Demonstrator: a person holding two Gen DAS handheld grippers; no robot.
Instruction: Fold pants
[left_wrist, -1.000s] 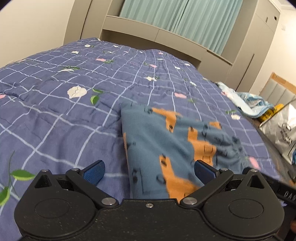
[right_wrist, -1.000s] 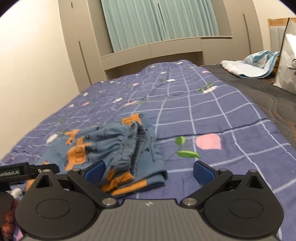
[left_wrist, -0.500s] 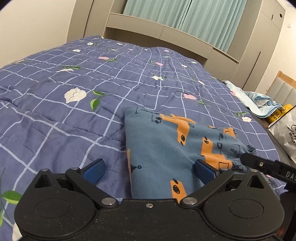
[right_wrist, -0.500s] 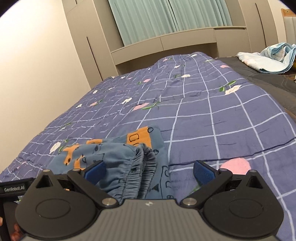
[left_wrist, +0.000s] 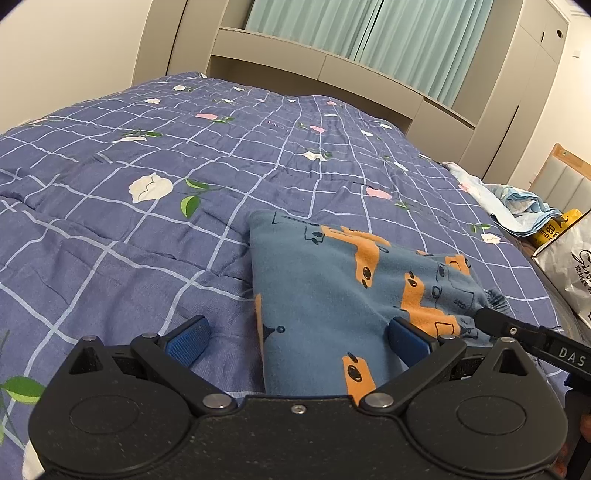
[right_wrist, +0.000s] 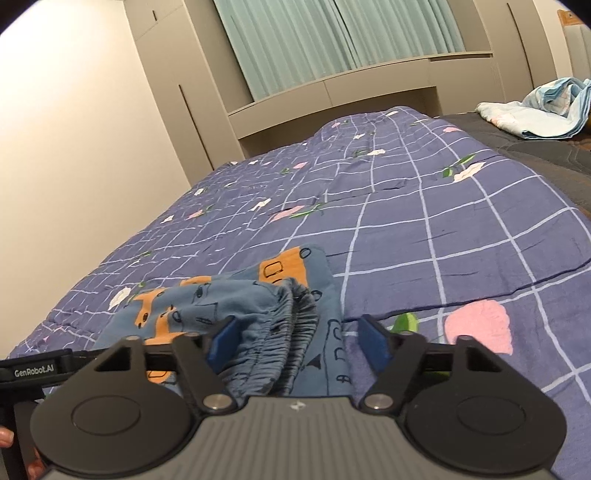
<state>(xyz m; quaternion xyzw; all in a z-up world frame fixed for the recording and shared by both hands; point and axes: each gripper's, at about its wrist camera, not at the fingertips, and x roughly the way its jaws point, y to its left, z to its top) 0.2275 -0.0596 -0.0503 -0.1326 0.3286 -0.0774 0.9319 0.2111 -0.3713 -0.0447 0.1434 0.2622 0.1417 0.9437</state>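
One pair of blue pants (right_wrist: 236, 314) with orange vehicle prints lies folded on the blue checked floral quilt (left_wrist: 110, 221). The right gripper (right_wrist: 297, 338) points low over the gathered waistband, which lies between jaws that have just been closing, pads not visibly pressing. The left gripper (left_wrist: 297, 334) tilts down over the pants' near edge, jaws wide, gripping nothing. Two grippers, one garment.

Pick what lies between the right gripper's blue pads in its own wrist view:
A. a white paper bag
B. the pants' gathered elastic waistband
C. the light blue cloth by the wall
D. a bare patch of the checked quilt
B: the pants' ruffled waistband bunches between the right gripper's blue pads, whose jaws have just been closing around it.
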